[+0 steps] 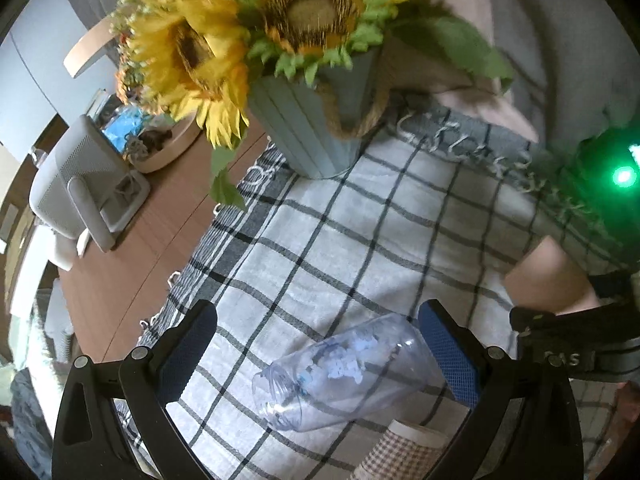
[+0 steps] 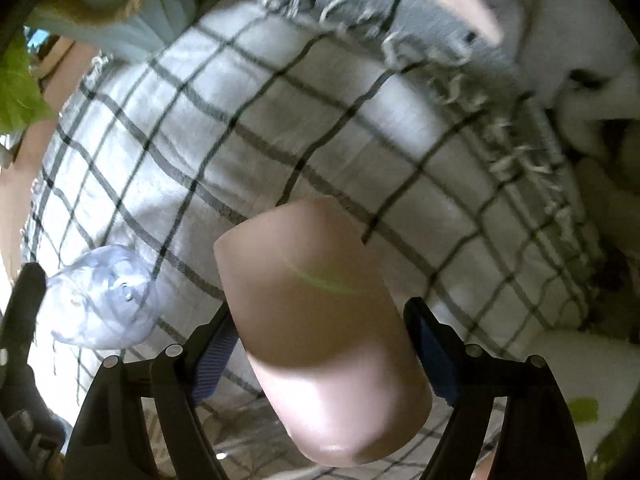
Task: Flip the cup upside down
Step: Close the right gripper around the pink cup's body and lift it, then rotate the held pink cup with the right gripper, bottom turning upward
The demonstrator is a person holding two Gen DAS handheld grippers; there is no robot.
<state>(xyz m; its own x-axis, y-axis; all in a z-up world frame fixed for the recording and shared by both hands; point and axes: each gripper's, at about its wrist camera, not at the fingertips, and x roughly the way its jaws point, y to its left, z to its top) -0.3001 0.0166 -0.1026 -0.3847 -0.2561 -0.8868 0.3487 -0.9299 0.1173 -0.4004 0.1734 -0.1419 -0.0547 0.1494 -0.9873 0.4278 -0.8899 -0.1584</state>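
Note:
A pink cup (image 2: 320, 328) sits tilted between the fingers of my right gripper (image 2: 320, 328), which is shut on it above the checked cloth (image 2: 280, 120). Its closed end points away from the camera. The same pink cup (image 1: 548, 276) shows at the right of the left wrist view. A clear plastic cup with a blue print (image 1: 344, 376) lies on its side between the open fingers of my left gripper (image 1: 320, 344), close to the right finger (image 1: 448, 348); whether they touch I cannot tell. It also shows in the right wrist view (image 2: 104, 296).
A checked paper cup (image 1: 404, 456) stands at the bottom edge under the left gripper. A grey pot of sunflowers (image 1: 320, 120) stands at the cloth's far side. A white device (image 1: 84, 184) and a bowl (image 1: 168, 148) sit on the brown table (image 1: 140, 248) to the left.

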